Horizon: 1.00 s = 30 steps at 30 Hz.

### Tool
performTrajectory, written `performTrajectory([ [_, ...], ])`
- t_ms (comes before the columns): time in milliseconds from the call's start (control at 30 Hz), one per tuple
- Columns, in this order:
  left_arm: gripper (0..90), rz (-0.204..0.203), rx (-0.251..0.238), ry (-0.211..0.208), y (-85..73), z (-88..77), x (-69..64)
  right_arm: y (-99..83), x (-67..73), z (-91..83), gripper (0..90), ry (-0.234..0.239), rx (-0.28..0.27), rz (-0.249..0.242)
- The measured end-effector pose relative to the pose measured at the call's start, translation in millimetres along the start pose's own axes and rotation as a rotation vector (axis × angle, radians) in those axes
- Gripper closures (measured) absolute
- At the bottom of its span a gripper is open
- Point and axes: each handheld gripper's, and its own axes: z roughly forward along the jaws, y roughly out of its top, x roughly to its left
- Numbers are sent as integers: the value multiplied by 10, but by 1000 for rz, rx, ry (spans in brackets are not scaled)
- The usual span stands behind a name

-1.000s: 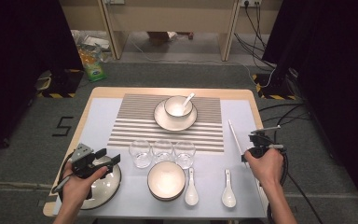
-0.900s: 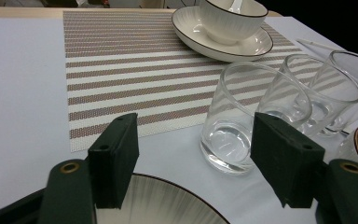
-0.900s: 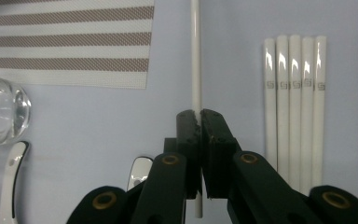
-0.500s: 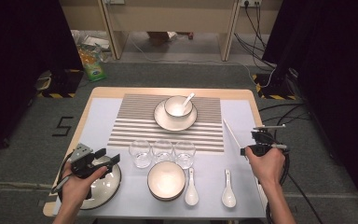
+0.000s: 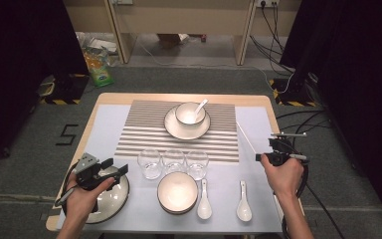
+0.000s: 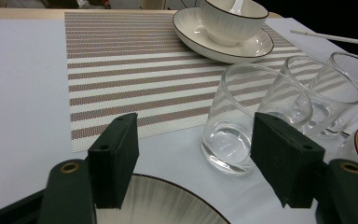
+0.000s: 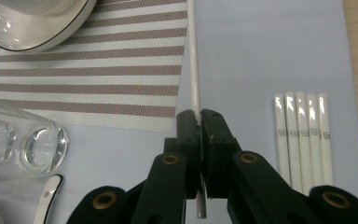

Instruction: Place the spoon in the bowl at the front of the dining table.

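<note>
Your right gripper (image 7: 200,122) pinches one white chopstick (image 7: 194,60), pointing it away over the table. Your left gripper (image 6: 193,156) hovers wide open over the plate (image 6: 163,205), empty. The far bowl (image 5: 190,113) holds a spoon (image 5: 199,106).

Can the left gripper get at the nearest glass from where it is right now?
Probably yes. The left gripper is open, hovering over the plate, and the nearest glass stands just ahead, toward its right finger, with bare table between. The next glass sits close behind, so space is tight.

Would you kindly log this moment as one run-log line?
right gripper: shut on chopstick | left gripper: open over plate | glasses: three in row
</note>
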Motion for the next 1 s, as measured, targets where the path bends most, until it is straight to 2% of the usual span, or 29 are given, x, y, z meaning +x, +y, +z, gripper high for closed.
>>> performTrajectory([
  [400,319,-5,-4,-1,1,-5,1,-3,93,47,868,14,-31,-12],
  [533,319,-7,-7,0,2,-10,7,3,126,78,867,24,-41,-33],
  [567,319,-7,-9,-2,2,-9,8,5,142,76,867,24,-36,-23],
  [1000,319,-2,-6,2,10,-17,9,41,181,56,869,41,-59,-43],
])
